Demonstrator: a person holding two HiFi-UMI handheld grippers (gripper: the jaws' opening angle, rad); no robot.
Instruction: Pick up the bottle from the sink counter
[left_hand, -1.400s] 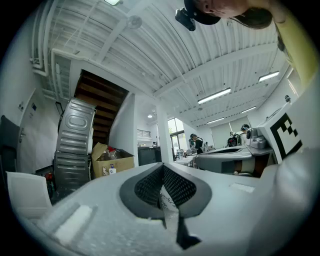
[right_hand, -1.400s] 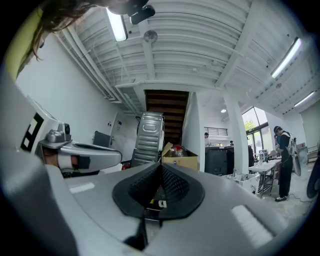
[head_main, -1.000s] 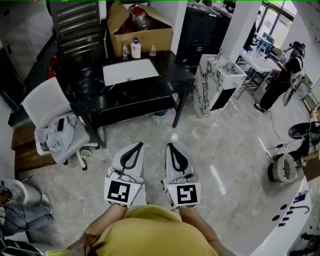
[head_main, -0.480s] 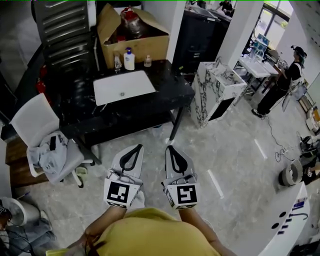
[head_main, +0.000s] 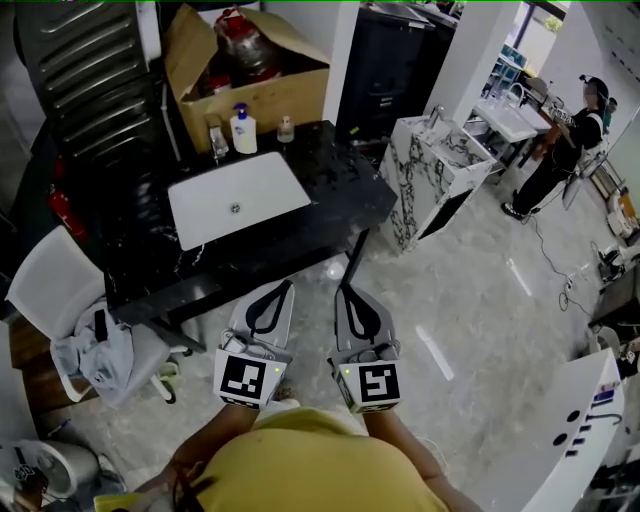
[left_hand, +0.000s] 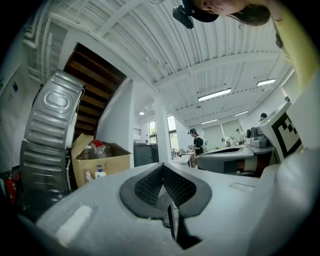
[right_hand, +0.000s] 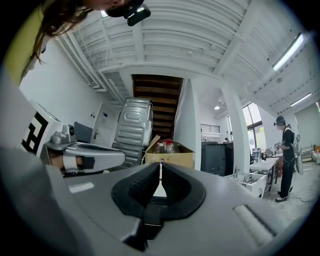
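A white pump bottle with a blue top (head_main: 242, 130) stands at the back of the black sink counter (head_main: 330, 195), behind the white basin (head_main: 235, 205). A smaller bottle (head_main: 285, 129) stands to its right. Both grippers hang side by side over the floor, short of the counter's front edge. My left gripper (head_main: 286, 285) is shut with nothing in it, and so is my right gripper (head_main: 344, 289). In the left gripper view the closed jaws (left_hand: 162, 168) point toward the pump bottle (left_hand: 100, 171), which is far off. The right gripper (right_hand: 160, 165) faces the cardboard box (right_hand: 168, 155).
An open cardboard box (head_main: 250, 75) sits behind the counter. A white chair with clothes (head_main: 80, 315) stands at the left, and a marble-patterned cabinet (head_main: 435, 170) at the right. A person (head_main: 565, 145) stands far right. A ribbed metal panel (head_main: 85, 60) leans at back left.
The counter and sink have come nearer and lower in the head view as the person walks toward them. Both grippers stay shut, side by side.
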